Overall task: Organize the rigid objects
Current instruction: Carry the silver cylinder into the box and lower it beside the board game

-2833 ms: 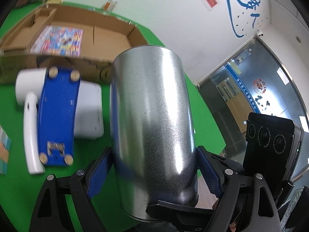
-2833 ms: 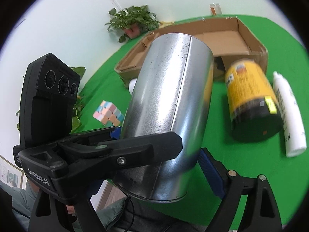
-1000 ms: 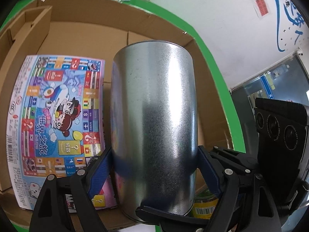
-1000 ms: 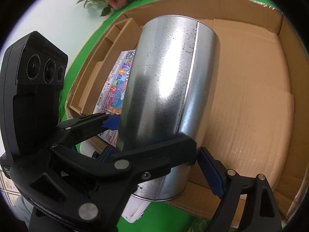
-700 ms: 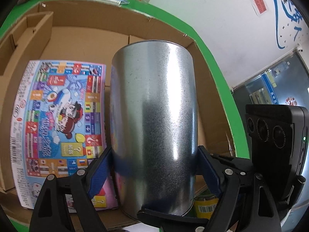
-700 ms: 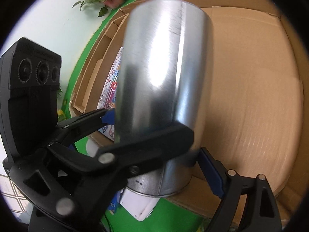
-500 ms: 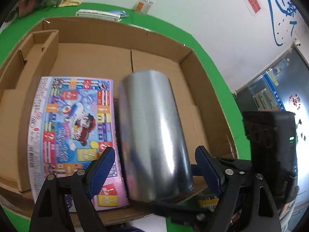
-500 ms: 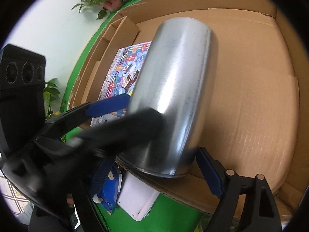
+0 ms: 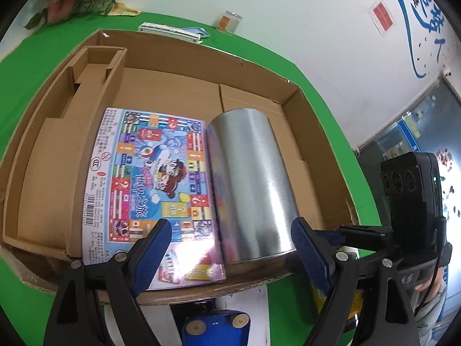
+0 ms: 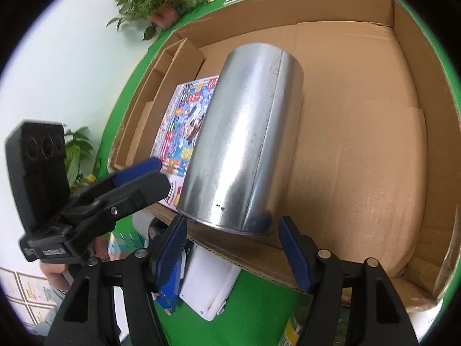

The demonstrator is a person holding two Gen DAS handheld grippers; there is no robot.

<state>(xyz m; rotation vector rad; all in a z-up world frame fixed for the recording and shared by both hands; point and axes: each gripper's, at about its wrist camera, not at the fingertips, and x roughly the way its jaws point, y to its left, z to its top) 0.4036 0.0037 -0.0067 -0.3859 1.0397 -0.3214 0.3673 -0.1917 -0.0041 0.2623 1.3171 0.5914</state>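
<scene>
Inside the cardboard box (image 9: 314,155) on the green tabletop (image 9: 26,66), the colourful board-game box (image 9: 147,190) is lying flat on the left, and the galvanised metal cylinder (image 9: 247,187) is lying on its side just to its right, its left flank touching or overlapping the game's edge. The left gripper (image 9: 230,253) is hanging at the box's near wall with its jaws spread wide and released, both blue pads clear of the metal. The right gripper (image 10: 233,248) is sitting by the cylinder's near rim; its jaws have just been closing, yet nothing is between them and they are gripping nothing. To finish the placing well, both grippers should be drawing back straight, without nudging the cylinder, which looks likely to roll rightwards across the bare cardboard floor.
</scene>
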